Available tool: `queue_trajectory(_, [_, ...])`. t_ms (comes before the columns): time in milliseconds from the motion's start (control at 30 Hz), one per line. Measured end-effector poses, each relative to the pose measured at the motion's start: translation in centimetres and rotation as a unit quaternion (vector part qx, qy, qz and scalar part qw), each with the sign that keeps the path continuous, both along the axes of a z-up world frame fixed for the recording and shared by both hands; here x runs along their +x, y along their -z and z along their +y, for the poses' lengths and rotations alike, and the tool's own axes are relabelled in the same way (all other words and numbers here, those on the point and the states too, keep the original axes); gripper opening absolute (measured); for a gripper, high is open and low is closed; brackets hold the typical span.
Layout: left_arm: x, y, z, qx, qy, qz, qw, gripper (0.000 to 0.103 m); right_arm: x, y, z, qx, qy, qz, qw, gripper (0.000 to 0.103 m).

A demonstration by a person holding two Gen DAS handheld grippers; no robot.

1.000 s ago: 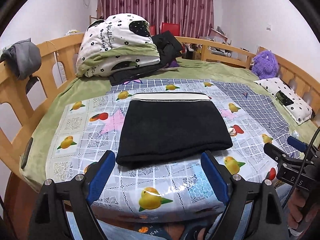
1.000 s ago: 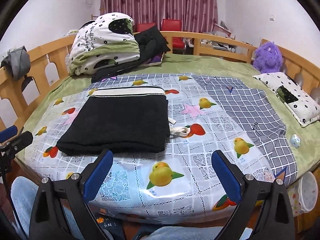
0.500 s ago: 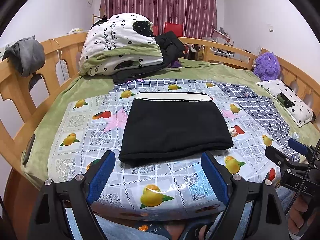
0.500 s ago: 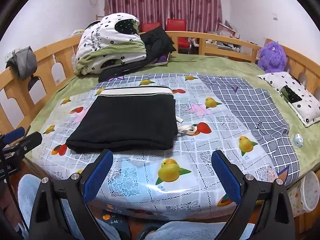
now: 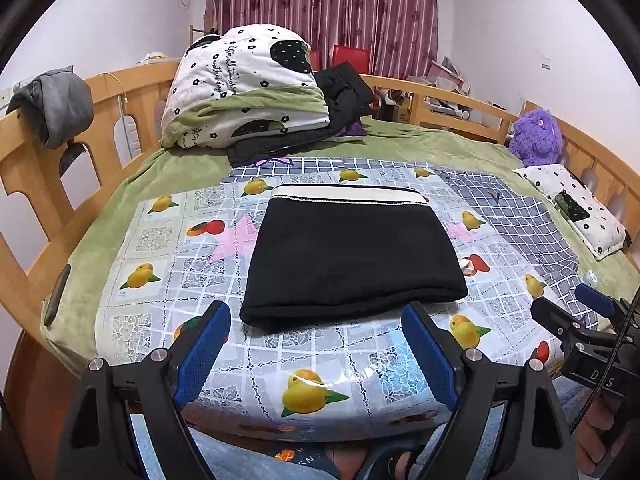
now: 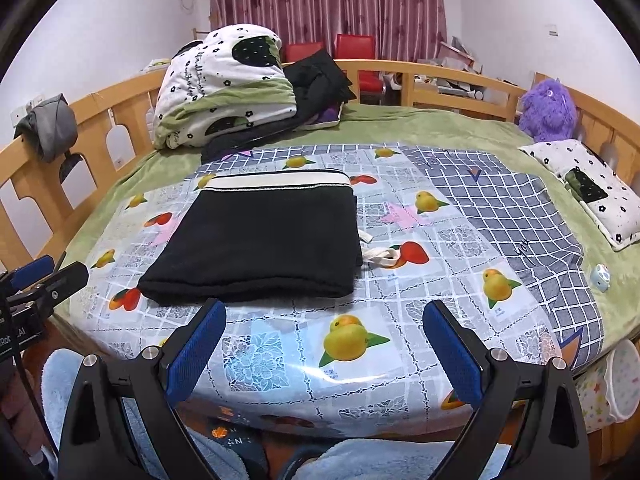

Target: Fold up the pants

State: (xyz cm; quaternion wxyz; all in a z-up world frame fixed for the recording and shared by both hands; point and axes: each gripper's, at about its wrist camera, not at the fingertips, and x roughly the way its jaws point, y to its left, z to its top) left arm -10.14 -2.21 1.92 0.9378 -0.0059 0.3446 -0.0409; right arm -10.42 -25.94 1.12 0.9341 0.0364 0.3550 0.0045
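Black pants (image 5: pixel 348 256) (image 6: pixel 260 244) lie folded into a flat rectangle on the fruit-print plastic sheet (image 5: pixel 316 344) (image 6: pixel 360 360), their white waistband at the far edge. A white drawstring (image 6: pixel 380 258) pokes out at the right side. My left gripper (image 5: pixel 316 350) hovers open just in front of the pants' near edge, holding nothing. My right gripper (image 6: pixel 324 354) is open too, in front of the pants' near right corner, over bare sheet. Each gripper also shows at the edge of the other's view.
A folded quilt (image 5: pixel 244 92) and dark clothes (image 5: pixel 340 92) are piled at the far end of the bed. A purple plush toy (image 6: pixel 548 110) and a small pillow (image 6: pixel 592 188) lie at the right. Wooden rails (image 5: pixel 100 128) ring the bed. A grey garment (image 5: pixel 56 104) hangs on the left rail.
Both views have shifted slightly, so the pants sit a touch lower and farther right in the right wrist view. The pants and both grippers' jaws are unchanged.
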Motion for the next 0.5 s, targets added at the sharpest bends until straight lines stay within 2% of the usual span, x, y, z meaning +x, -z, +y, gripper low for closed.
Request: queue_trajectory(500, [0.16, 0.14, -0.11, -0.004, 0.001, 0.000, 1.0000, 0.087, 0.07, 0.18, 0.44, -0.004, 0.003, 0.002, 1.000, 0.098])
